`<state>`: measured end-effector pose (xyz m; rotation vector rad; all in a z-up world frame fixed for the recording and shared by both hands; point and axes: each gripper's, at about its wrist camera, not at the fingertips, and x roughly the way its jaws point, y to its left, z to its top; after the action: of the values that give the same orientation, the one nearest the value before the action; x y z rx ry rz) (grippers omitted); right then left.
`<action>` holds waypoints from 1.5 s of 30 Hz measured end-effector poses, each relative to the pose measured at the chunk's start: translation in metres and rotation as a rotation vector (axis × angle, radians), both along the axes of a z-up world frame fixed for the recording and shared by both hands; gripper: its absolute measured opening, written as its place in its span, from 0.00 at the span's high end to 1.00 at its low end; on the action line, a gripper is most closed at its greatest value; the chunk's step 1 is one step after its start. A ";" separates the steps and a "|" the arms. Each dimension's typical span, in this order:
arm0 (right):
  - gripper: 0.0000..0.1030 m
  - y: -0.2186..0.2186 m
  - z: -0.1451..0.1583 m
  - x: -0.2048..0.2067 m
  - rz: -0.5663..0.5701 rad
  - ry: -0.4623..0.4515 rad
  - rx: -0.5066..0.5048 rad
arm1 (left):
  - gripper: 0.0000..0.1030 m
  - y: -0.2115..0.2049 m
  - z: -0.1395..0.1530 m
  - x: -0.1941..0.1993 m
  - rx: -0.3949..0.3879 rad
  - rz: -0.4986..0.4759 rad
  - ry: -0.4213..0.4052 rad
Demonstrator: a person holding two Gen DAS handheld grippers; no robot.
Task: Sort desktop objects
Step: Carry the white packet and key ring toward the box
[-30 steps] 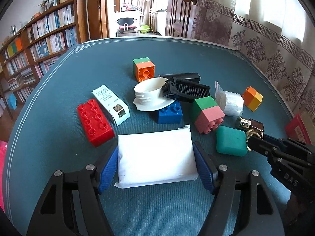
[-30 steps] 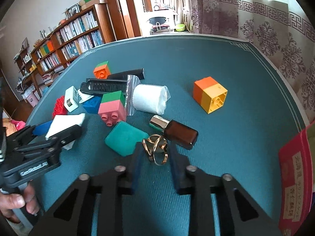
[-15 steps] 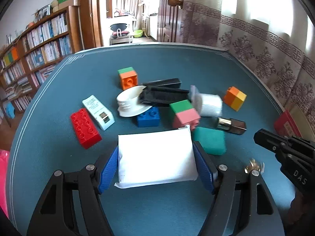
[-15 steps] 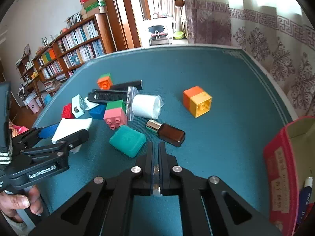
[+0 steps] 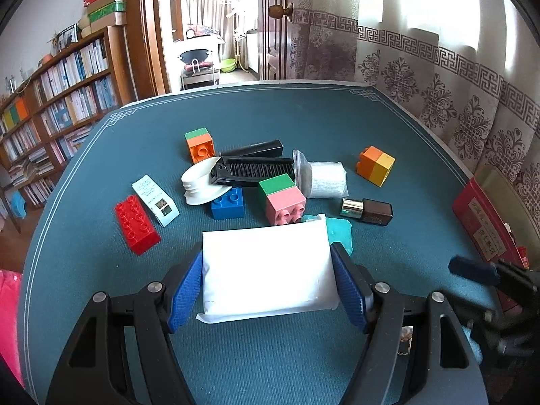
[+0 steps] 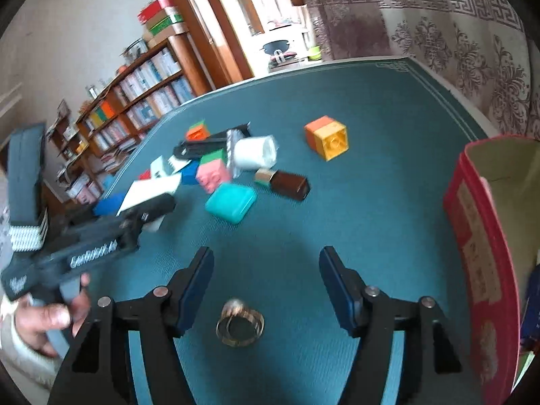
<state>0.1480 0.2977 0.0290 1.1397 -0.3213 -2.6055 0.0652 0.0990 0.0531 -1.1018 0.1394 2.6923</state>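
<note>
My left gripper (image 5: 266, 251) is shut on a white soft packet (image 5: 263, 280), blue pads pressing both its short sides, held just above the teal tablecloth. The right wrist view shows the same packet (image 6: 152, 189) at the left, with a person's hand on that gripper's handle. My right gripper (image 6: 266, 251) has its jaws opening. A gold ring (image 6: 240, 325) lies on the cloth below and between them, touching neither pad. A red cardboard box (image 6: 482, 236) with an open top stands right of the right gripper.
A heap lies mid-table: teal case (image 6: 231, 202), brown bottle (image 6: 287, 184), white roll (image 6: 254, 152), pink-green block (image 5: 283, 199), blue brick (image 5: 227, 204), white dish (image 5: 199, 185), black brush (image 5: 253, 168), red brick (image 5: 136, 224). An orange-yellow block (image 6: 329, 138) sits apart.
The right gripper carried the gold ring away from the heap toward the red box, then opened; the ring now lies on the cloth. The left gripper drew back with the packet.
</note>
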 end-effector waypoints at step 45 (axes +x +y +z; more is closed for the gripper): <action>0.65 0.180 0.044 0.108 -0.518 0.150 0.168 | 0.27 0.222 0.045 0.053 -0.068 -0.471 0.099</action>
<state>0.2560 0.4777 0.0732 1.0068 -0.4172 -3.2037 0.1182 0.3209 0.0982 -0.8256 0.4499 2.3277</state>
